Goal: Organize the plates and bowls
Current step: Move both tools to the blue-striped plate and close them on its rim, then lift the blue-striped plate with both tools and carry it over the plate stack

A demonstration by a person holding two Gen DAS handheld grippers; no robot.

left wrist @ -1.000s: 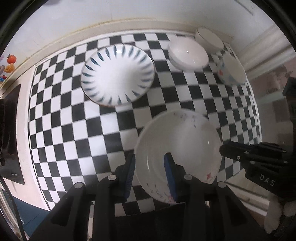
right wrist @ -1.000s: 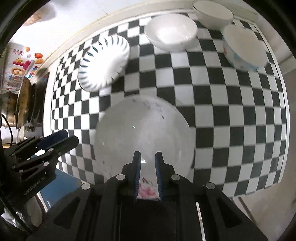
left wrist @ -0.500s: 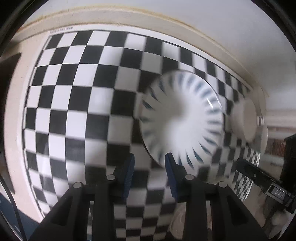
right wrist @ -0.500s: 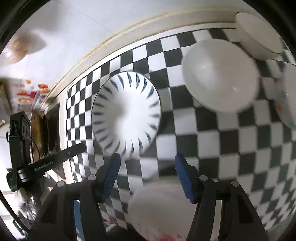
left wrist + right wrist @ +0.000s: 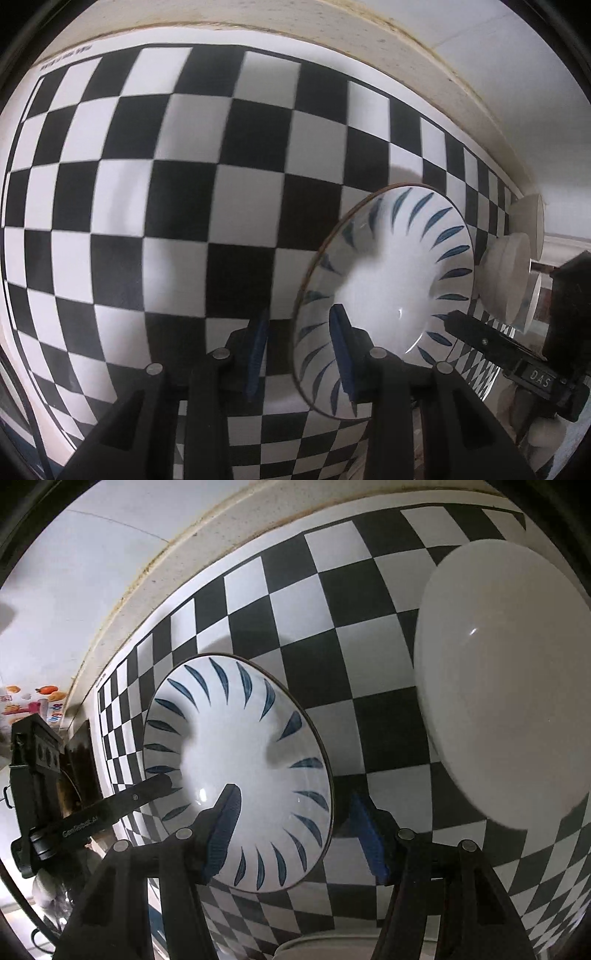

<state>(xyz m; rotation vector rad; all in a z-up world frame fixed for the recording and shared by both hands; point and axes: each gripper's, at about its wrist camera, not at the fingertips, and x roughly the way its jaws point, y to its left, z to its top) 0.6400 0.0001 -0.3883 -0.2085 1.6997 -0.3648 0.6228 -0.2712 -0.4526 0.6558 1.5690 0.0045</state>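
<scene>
Blue-streaked white plate on black-and-white checked mat.

I see the bench covered by a black-and-white checkered mat. On the mat sit a blue-streaked plate and, well apart to its right, a plain white bowl.

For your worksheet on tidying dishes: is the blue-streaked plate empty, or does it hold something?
Empty. The plate shows only its bare white middle and blue streaks; nothing lies in it.
</scene>
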